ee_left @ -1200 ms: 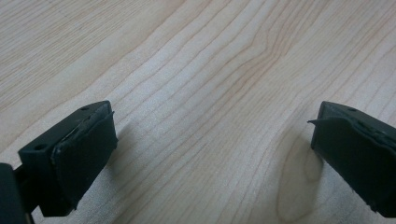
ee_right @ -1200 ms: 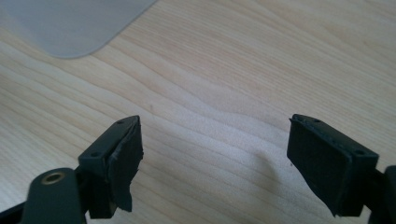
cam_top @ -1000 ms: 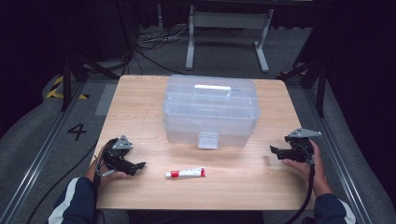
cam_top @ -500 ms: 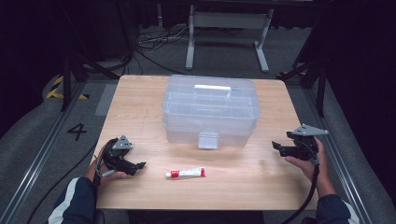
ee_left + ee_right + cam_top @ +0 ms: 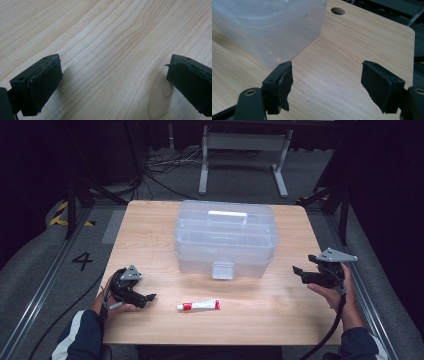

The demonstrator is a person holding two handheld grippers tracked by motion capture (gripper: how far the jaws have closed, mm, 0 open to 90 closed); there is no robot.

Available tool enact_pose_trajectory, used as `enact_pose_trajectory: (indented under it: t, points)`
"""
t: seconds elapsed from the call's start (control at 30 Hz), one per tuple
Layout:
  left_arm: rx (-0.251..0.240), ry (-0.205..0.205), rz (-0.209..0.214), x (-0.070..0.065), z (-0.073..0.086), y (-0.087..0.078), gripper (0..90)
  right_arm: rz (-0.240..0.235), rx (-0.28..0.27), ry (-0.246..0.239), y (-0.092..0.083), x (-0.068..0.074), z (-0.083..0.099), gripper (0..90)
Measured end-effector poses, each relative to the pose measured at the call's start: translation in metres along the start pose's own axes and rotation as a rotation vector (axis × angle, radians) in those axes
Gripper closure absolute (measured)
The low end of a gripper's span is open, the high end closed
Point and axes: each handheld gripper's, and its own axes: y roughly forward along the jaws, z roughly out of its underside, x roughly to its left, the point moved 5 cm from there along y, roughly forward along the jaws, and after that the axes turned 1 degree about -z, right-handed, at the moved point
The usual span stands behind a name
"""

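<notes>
- Presently the left gripper point(image 5: 142, 296) rests low on the light wooden table point(image 5: 150, 227) at its near left, jaws apart with nothing but bare wood grain between them in the left gripper view point(image 5: 112, 82).
- The small white tube with a red cap and red lettering point(image 5: 199, 305) lies flat on the table just to the right of that gripper, near the front edge and apart from everything else.
- Its long axis runs left to right across the table, with the red cap end pointing toward the left gripper.
- The right gripper point(image 5: 302, 275) is held above the table's right edge, well apart from the tube; its jaws also stand apart and hold nothing point(image 5: 325, 86).
- The clear lidded plastic storage box with a front latch and top handle point(image 5: 225, 237) sits closed in the middle of the table, behind the tube; one of its corners shows just ahead of the right gripper's jaws point(image 5: 269, 27).
- Judging by position, the left gripper is the nearer one to the tube, and a short reach rightward would bring its jaws across the tube's narrow width.
</notes>
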Motion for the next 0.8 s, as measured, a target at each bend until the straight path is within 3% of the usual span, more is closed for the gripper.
enact_pose_trajectory:
  t: [0.8]
  points:
    - [0.000,-0.001,-0.001,0.000,0.000,0.000,0.4,-0.003,-0.064,-0.044,-0.008,-0.001,-0.033,25.8]
